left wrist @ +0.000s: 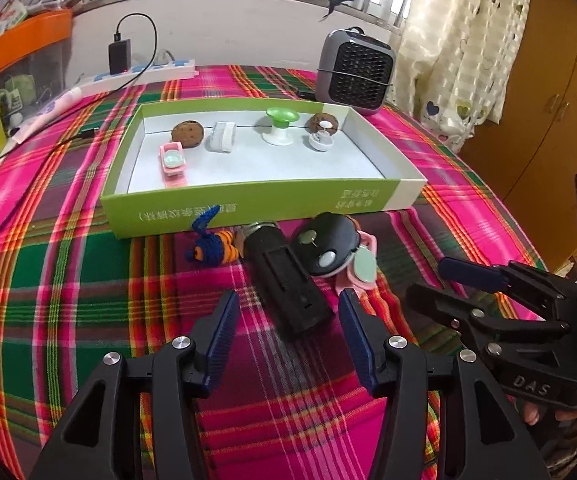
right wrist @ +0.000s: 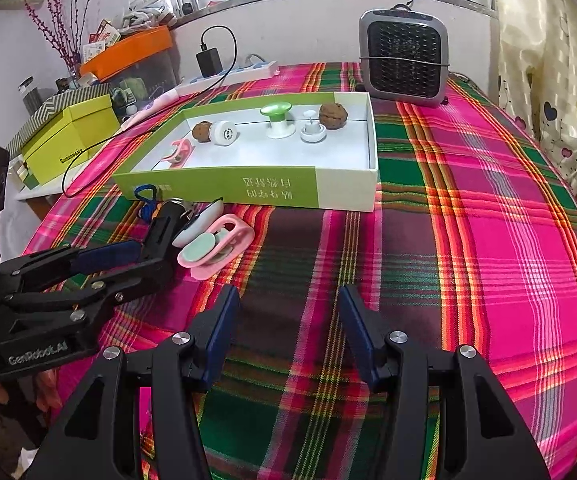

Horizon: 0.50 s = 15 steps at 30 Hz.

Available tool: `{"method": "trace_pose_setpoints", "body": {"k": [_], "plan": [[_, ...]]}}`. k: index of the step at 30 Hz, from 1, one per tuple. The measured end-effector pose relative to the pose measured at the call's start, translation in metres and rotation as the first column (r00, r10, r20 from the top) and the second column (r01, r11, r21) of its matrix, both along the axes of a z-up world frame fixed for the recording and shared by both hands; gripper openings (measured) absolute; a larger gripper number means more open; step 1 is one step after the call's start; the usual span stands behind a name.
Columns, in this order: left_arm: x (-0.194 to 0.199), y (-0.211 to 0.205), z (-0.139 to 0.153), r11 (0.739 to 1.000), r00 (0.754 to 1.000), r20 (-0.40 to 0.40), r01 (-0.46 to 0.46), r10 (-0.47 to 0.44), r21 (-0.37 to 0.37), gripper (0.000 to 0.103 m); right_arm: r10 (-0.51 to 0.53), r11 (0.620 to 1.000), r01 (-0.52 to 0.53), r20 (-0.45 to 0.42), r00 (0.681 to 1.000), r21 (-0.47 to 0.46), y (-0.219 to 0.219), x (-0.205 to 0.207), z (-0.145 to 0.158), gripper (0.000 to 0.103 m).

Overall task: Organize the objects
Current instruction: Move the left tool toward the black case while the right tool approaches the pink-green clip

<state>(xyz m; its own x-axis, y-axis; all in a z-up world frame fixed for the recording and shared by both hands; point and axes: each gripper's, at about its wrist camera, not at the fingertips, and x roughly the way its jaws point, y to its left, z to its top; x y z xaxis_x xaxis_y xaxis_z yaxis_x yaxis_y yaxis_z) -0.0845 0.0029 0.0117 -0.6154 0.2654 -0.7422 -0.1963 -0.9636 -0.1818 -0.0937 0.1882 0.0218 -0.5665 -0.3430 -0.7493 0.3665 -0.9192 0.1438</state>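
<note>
- Setting: a surface (right wrist: 488, 240) under pink-and-green plaid cloth, before a barred window; a small heater (right wrist: 404, 56) stands at the far edge.
- Left tongs (left wrist: 286, 306): jaws partly open, gripping nothing. The near end of the black cylindrical device (left wrist: 288, 280) lies just ahead of the tips, roughly in line with the gap — no pad touches it.
- Right tongs (right wrist: 288, 300): jaws about half open, empty, over bare cloth and apart from the clutter.
- Loose group, in front of the box: the black device, a black-and-white disc-shaped gadget (left wrist: 328, 248) leaning against it, a pink clip-like item (right wrist: 216, 248) and a blue-and-orange crochet toy (left wrist: 212, 246).
- Handling, judged: the black device looks rigid, fairly light, smooth-sided; take it across its body near the middle, as the ends may let it pivot. The crochet toy is soft and will squash.
- Green-sided box (left wrist: 248, 204), beyond the group: already holds a second pink item, two brown biscuit-like pieces, a white reel and two stemmed plastic pieces.
</note>
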Motion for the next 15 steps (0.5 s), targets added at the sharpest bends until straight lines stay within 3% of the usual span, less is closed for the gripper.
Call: {"method": "trace_pose_setpoints", "body": {"k": [15], "plan": [[-0.009, -0.012, 0.0, 0.997, 1.0, -0.002, -0.028, 0.028, -0.073, 0.051, 0.018, 1.0, -0.018, 0.002, 1.0, -0.004, -0.003, -0.005, 0.002, 0.053]]}}
